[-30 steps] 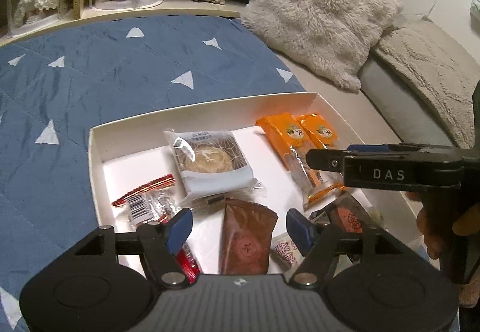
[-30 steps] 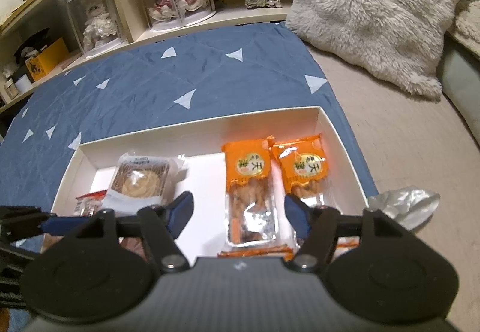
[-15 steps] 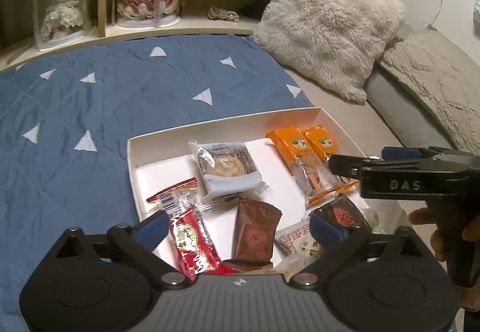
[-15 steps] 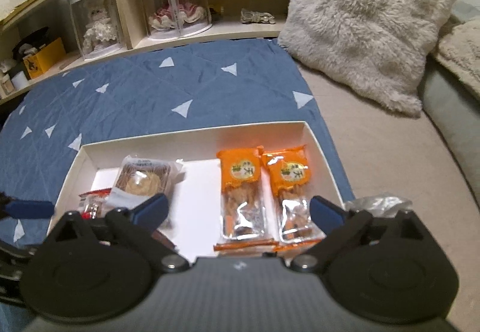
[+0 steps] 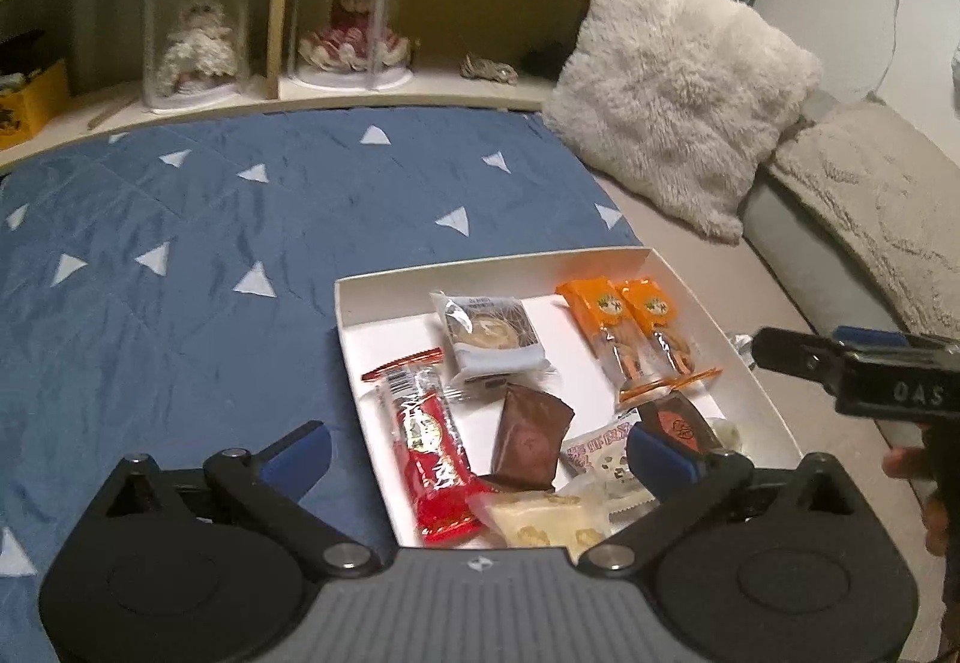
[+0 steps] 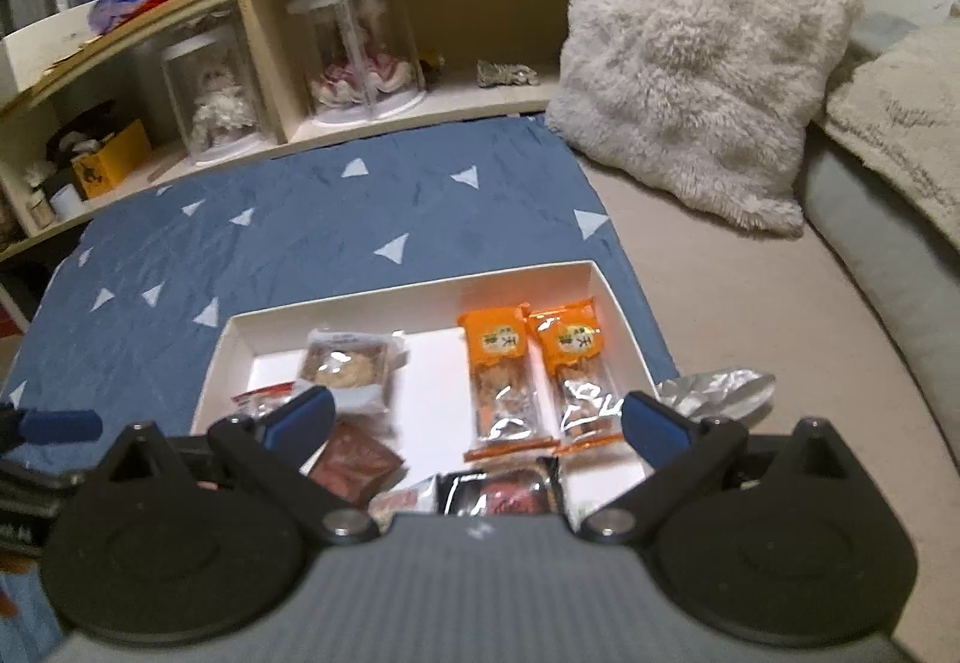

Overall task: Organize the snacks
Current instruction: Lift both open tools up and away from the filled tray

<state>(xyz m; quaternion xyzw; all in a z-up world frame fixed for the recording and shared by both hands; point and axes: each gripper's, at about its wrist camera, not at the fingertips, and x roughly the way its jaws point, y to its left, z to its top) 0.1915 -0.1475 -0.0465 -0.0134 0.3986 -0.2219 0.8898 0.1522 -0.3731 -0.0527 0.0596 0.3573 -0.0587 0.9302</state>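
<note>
Blue quilted bedcover with white triangles [image 5: 180, 255] spreads ahead and to the left of both grippers; fluffy cream cushion [image 6: 702, 63] sits far ahead to the right.

Shallow white cardboard tray [image 5: 345, 327] lies directly below and ahead of the left gripper [image 5: 477, 453], whose jaws have just been opening and now stand fully spread, nothing between them. Right gripper [image 6: 474, 417] likewise: jaws just opened wide, released, empty, hanging above the tray's near edge.

Contents, ahead of the grippers: two orange-topped clear snack packs [image 6: 531, 363] side by side at the right; a clear-wrapped round pastry [image 5: 492, 330] at the far middle; a long red wrapped bar [image 5: 429, 441] along the left wall; a brown foil sachet [image 5: 528, 438] in the centre; small pale and dark packets bunched at the near edge, partly hidden by the gripper bodies.

A crumpled silver foil wrapper [image 6: 714, 393] lies outside the tray, just right of the right gripper.

Judgement: sorting looks nearly done. All visible snacks sit in the tray; remaining work seems to be tidying the near cluster and perhaps the wrapper.
</note>
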